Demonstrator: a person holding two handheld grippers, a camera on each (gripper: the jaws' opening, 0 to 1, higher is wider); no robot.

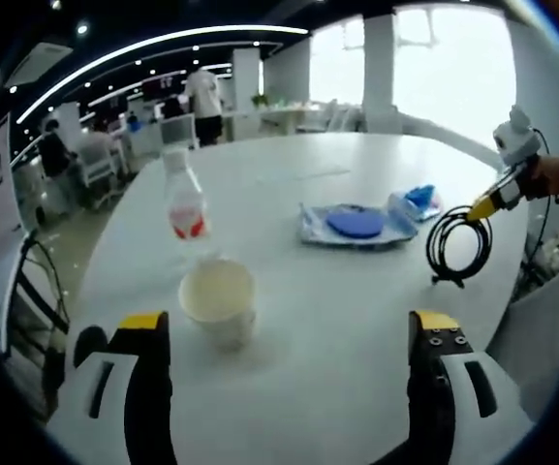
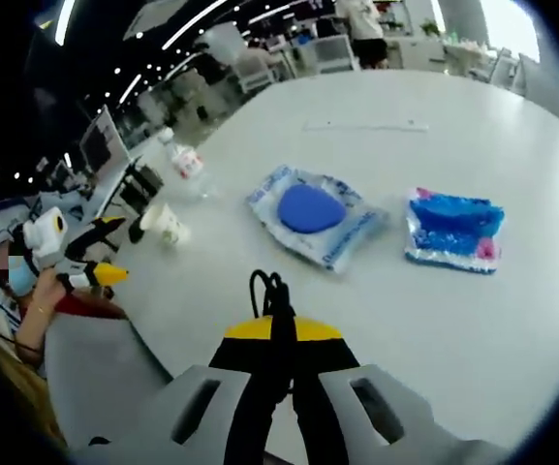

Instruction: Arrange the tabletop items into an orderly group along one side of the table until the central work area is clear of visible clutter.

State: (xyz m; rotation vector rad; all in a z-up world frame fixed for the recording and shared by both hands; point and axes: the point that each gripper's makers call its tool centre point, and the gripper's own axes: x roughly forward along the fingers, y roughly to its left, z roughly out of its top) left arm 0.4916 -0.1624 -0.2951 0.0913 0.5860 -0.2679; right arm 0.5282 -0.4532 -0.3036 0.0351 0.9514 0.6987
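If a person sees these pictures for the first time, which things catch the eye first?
The coiled black cable dangling from the right gripper, shut on it above the round white table. Next, the blue disc on its clear plastic bag near the table's middle, with a blue-and-pink packet beside it. The white paper cup stands before the left gripper, whose jaws are open.

You are working at a large white table (image 1: 357, 291) with a rounded edge, set in an open office hall. Long curved light strips (image 1: 153, 44) and small spot lamps run across the dark ceiling above you. Past the table's far side bright windows (image 1: 453, 58) stand between white columns (image 1: 379, 63), washing that end of the room in daylight. To your left, desks and white chairs (image 1: 95, 165) line the floor, and a person in a white top (image 1: 203, 97) stands among them. Another seated person (image 1: 56, 155) shows near those desks.
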